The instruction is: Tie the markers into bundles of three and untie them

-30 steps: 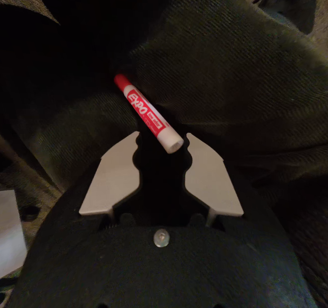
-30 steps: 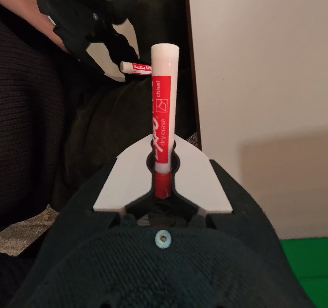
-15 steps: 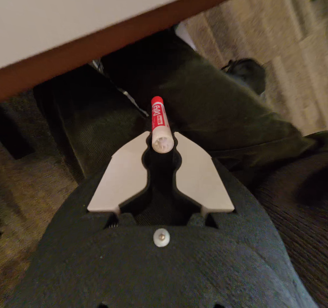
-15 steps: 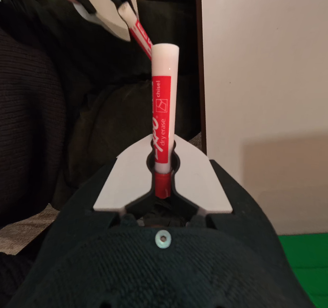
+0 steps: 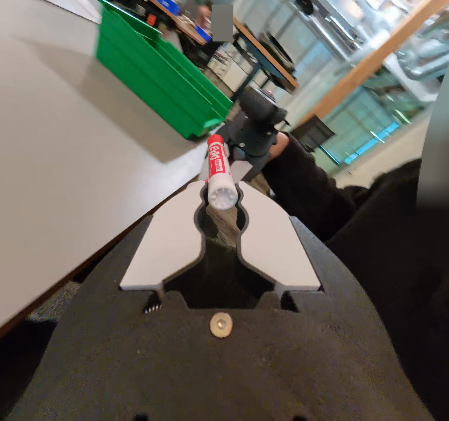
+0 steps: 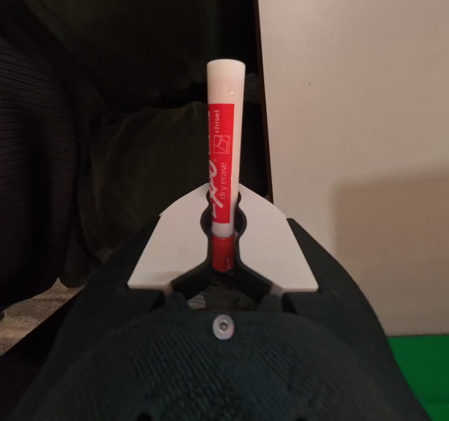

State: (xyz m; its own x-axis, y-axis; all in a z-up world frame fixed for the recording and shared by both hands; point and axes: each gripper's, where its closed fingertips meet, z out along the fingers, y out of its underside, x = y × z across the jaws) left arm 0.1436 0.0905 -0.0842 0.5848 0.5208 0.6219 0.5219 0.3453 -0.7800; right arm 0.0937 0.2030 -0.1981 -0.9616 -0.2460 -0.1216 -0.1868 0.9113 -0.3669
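The left gripper (image 5: 221,188) has its smooth white fingers (image 5: 170,234) clamped on a small red-capped marker (image 5: 218,174), beside the pale counter's (image 5: 73,142) dark edge near ridged green bins (image 5: 155,76). The right gripper (image 6: 222,198) grips a cylindrical white marker barrel (image 6: 224,142) upright, alongside the counter edge.

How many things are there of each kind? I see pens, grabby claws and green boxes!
Red-and-white marker pens: 2, the left-held marker and the right-held marker
Black-and-white grippers: 2, the left gripper and the right gripper
Green plastic bin stack on the grey table: 1
Total: 5
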